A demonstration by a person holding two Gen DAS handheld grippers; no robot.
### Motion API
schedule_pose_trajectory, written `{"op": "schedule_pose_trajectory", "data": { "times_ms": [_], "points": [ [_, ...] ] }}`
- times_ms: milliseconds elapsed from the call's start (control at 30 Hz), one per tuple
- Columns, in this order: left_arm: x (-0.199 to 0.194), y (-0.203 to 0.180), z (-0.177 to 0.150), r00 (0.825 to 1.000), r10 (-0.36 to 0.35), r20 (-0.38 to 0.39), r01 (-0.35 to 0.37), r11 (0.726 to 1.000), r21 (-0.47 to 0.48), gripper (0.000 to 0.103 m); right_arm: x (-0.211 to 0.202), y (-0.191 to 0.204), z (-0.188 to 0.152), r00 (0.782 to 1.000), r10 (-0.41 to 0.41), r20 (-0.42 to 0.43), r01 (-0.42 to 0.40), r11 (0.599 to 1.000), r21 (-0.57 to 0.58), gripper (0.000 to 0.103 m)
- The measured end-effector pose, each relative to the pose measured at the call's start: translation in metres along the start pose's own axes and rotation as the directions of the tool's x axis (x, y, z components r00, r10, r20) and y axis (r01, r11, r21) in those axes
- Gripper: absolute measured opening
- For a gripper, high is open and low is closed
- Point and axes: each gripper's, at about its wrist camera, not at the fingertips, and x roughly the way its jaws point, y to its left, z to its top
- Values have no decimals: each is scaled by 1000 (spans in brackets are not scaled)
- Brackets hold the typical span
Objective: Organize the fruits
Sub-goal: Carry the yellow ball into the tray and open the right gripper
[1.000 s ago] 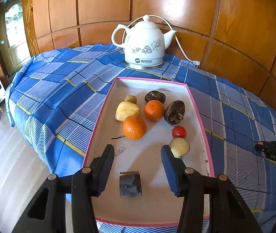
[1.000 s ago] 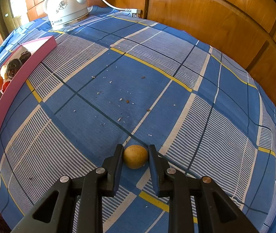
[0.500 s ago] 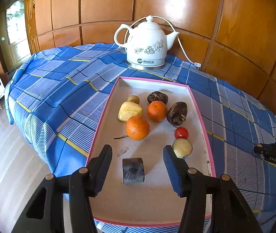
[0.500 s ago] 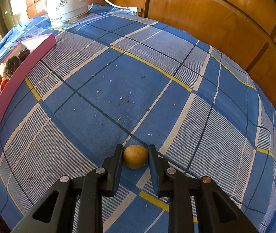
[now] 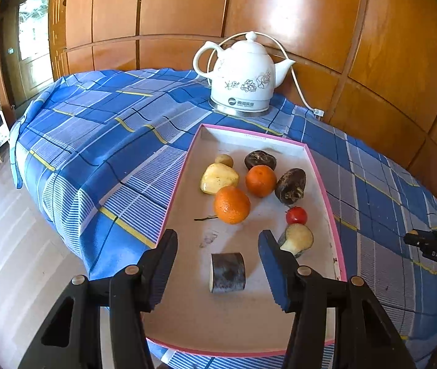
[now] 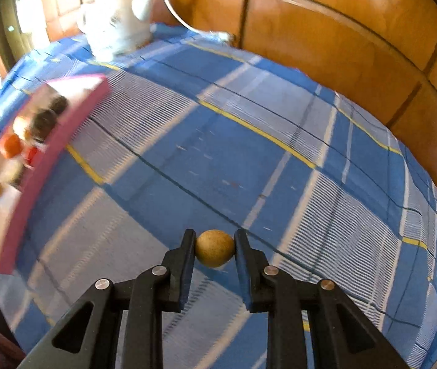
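Right claw [image 6: 214, 246] pinching a near-round tan fruit [image 6: 214, 251], no clear long axis; left claw [image 5: 218, 247] spread, empty.

A small round tan fruit [image 6: 214, 247] sits pinched between the pads of the right claw [image 6: 215, 246]. Ahead of the left claw [image 5: 218, 246], the pink-rimmed tray [image 5: 326, 184] holds 2 oranges [image 5: 231, 204], a yellow fruit [image 5: 218, 178], 2 dark fruits [image 5: 290, 186], a red tomato [image 5: 296, 215] and a dark cut chunk [image 5: 227, 272] lying between its open jaws.
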Motion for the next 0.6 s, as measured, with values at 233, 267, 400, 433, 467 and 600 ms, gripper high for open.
{"op": "schedule_pose_trajectory", "data": {
  "times_ms": [233,267,400,433,467,600],
  "points": [
    [-1,3,1,1000,-13,4,13,1000,-13,56,-25,55,12,986,155,53,-150,985,-87,25],
    [-2,4,1,1000,-14,5,14,1000,-16,56,-28,65,13,982,179,58,-172,980,-101,25],
    [-4,10,2,1000,-9,14,10,999,-32,55,-39,101,19,958,279,69,-267,952,-152,25],
    [-5,13,3,1000,-5,17,6,999,-37,55,-41,111,20,950,304,70,-289,942,-168,25],
    [-6,15,4,1000,-1,20,2,999,-44,55,-44,120,21,943,326,68,-310,934,-180,25],
    [-9,29,7,999,20,34,-18,997,-78,55,-49,151,22,911,409,48,-389,893,-228,25]
  ]
}}
